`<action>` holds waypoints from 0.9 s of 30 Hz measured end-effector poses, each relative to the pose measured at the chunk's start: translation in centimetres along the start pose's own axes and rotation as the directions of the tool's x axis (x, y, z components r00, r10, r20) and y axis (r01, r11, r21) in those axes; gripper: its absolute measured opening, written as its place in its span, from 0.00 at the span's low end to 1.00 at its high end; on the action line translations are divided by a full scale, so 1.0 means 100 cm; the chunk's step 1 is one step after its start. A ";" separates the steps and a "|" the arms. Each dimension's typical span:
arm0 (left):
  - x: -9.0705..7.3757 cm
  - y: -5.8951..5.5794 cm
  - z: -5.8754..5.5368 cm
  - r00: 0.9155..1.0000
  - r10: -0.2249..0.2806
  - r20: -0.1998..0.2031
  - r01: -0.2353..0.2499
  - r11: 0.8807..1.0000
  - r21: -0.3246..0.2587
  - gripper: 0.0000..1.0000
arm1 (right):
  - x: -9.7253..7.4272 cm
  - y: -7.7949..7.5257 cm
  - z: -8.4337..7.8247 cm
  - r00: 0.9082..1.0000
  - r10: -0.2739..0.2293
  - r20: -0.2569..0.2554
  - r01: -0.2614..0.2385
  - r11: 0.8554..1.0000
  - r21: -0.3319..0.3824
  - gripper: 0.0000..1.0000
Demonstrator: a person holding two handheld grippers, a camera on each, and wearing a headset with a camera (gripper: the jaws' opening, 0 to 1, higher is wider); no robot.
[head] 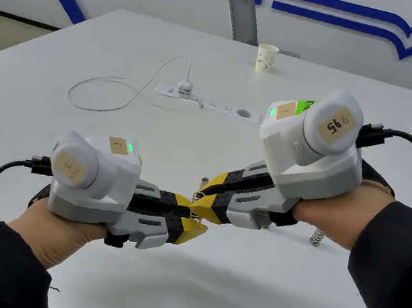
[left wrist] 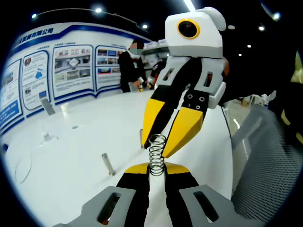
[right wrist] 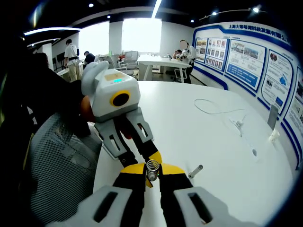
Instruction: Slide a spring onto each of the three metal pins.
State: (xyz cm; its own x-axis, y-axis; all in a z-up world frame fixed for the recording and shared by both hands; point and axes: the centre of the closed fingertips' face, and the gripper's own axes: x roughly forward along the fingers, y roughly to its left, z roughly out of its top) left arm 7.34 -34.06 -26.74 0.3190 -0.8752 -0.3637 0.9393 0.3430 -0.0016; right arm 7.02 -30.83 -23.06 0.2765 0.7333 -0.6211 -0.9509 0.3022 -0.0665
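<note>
Spring (left wrist: 157, 156) rides above the counter (head: 217, 283), one end pinched by the right tool (right wrist: 152, 171), the other between the nearly closed jaws of the left tool (left wrist: 156, 171), grip unclear, so line its bore squarely with a pin (left wrist: 108, 164) before pushing.

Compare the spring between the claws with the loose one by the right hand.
The spring between the claws is up off the table, gripped where the left claw and right claw tips meet. The loose spring lies on the table, untouched. Both are small bare-metal coils.
</note>
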 end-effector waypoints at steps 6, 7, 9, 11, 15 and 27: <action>0.000 0.000 -0.002 1.000 0.001 -0.013 0.000 1.000 0.008 0.15 | 0.000 -0.003 0.000 1.000 -0.010 0.007 0.010 1.000 0.007 0.12; 0.000 0.001 -0.003 1.000 0.002 -0.013 -0.002 1.000 0.009 0.16 | 0.000 -0.004 0.001 1.000 -0.012 0.009 0.012 1.000 0.008 0.12; 0.000 0.002 -0.003 1.000 0.005 -0.014 -0.005 1.000 0.005 0.18 | -0.001 -0.006 0.001 1.000 -0.019 0.014 0.019 1.000 0.012 0.12; 0.000 0.003 -0.003 1.000 0.009 -0.018 -0.009 1.000 0.005 0.19 | -0.002 -0.007 0.002 1.000 -0.025 0.019 0.025 1.000 0.016 0.12; 0.000 0.005 -0.004 1.000 0.017 -0.018 -0.017 1.000 -0.006 0.23 | -0.003 -0.010 0.004 0.999 -0.034 0.025 0.034 0.999 0.019 0.12; -0.005 0.018 -0.007 0.997 0.077 -0.029 -0.078 0.996 -0.034 0.38 | -0.006 -0.028 0.007 0.995 -0.088 0.050 0.086 0.996 0.038 0.12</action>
State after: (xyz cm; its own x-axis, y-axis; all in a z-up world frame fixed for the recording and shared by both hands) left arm 8.78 -32.81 -27.19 0.3868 -0.8357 -0.3897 0.9067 0.4218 -0.0046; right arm 9.60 -31.64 -21.96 0.3661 0.7335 -0.5728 -0.9175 0.3873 -0.0904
